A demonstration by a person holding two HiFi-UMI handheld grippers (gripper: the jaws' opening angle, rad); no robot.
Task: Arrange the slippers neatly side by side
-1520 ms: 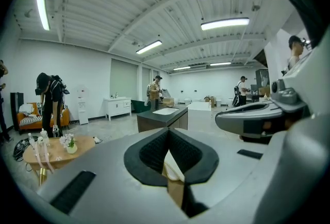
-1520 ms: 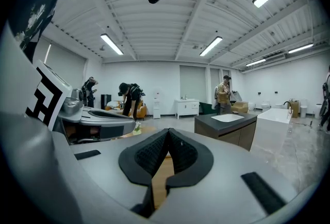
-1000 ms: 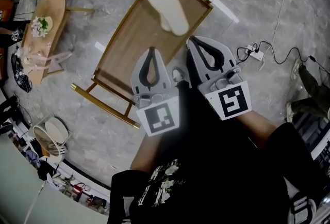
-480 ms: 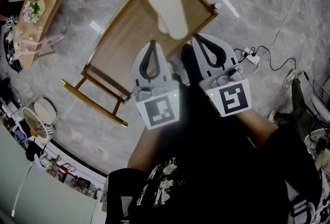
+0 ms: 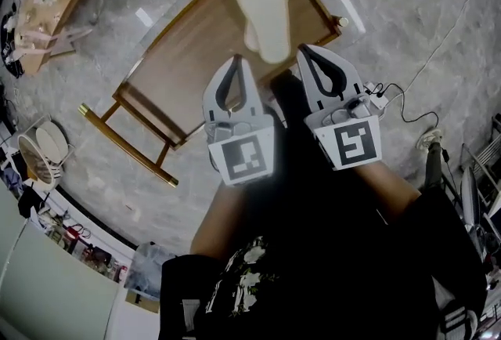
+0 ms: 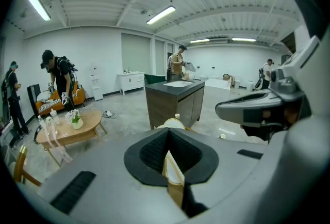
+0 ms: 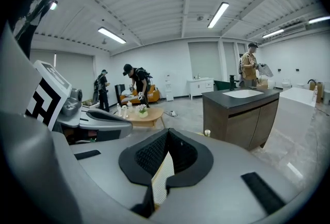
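Left gripper (image 5: pixel 237 63) and right gripper (image 5: pixel 307 51), jaws together, empty, below stacked slippers (image 5: pixel 262 9) at top centre; best opened before reaching, one each.

No words, numbers or brands can be read anywhere. The nearest to a sign is the black-and-white square marker (image 5: pixel 245 159) on the cube of the left gripper (image 5: pixel 237 61), and a second marker (image 5: pixel 356 144) on the cube of the right gripper (image 5: pixel 306 51). Both are block patterns, not letters. The white print (image 5: pixel 239 277) on the person's black shirt (image 5: pixel 313 283) is too blurred to read.
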